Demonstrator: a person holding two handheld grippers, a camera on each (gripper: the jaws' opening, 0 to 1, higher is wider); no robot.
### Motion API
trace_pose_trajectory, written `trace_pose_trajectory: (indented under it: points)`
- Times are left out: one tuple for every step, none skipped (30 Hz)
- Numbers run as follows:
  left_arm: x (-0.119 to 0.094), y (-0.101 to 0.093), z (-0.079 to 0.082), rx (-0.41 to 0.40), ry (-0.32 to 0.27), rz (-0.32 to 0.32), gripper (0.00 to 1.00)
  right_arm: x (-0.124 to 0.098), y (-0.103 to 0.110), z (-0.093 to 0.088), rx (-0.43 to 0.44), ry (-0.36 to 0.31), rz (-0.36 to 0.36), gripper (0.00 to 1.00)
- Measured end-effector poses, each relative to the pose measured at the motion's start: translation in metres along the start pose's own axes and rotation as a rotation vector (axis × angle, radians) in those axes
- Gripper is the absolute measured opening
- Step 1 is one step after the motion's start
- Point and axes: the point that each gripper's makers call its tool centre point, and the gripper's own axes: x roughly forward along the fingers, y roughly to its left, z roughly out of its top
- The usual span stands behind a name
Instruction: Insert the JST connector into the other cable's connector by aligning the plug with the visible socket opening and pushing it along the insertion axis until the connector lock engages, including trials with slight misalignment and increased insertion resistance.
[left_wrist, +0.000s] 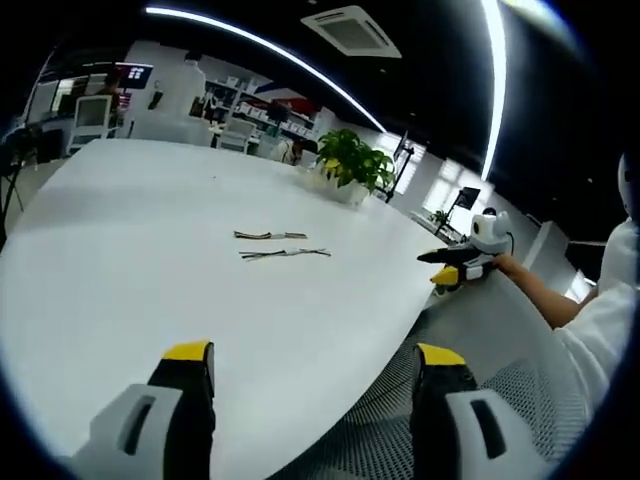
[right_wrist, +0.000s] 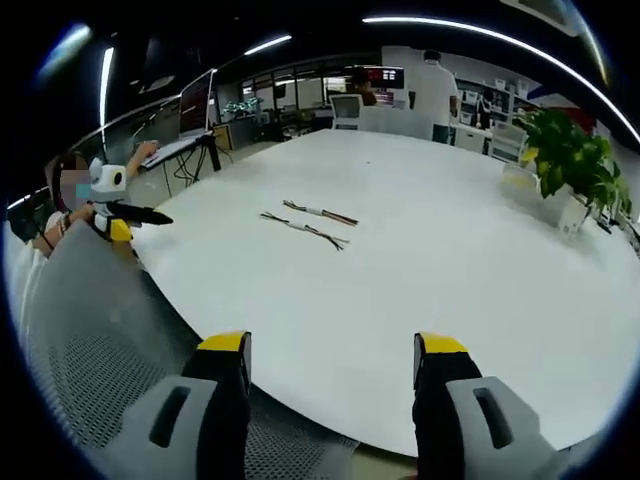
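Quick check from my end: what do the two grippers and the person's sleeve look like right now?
Each gripper has two black jaws with yellow tips and light grey slotted housings at the base: the left gripper and the right gripper match. Seen from the side, the right gripper carries a white top piece. The person wears a white sleeve.

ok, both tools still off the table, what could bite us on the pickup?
The two cables lie close together, thin and flat on the white table, so one tool could nudge or snag the neighbour. The connectors are too small to make out here, so orientation may be wrong at grasp. Both tools are open and holding nothing.
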Motion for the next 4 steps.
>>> trace_pose_trajectory:
  points:
    - [-0.0002,-0.0002,-0.0002,-0.002,0.000,0.000,0.78,-0.0003,0.0003,-0.0001,-0.002,0.001,-0.001,0.63]
    - [-0.0002,-0.0003,-0.0004,-0.004,-0.001,0.000,0.78,-0.0006,0.0006,0.0001,-0.003,-0.001,-0.002,0.63]
    - [-0.0004,-0.0004,-0.0006,-0.005,-0.001,0.000,0.78,-0.0008,0.0010,0.0001,-0.001,-0.003,0.000,0.63]
    - [-0.0011,-0.0005,-0.0017,-0.004,0.003,0.000,0.78,-0.0011,0.0019,-0.0001,0.003,-0.006,0.003,0.63]
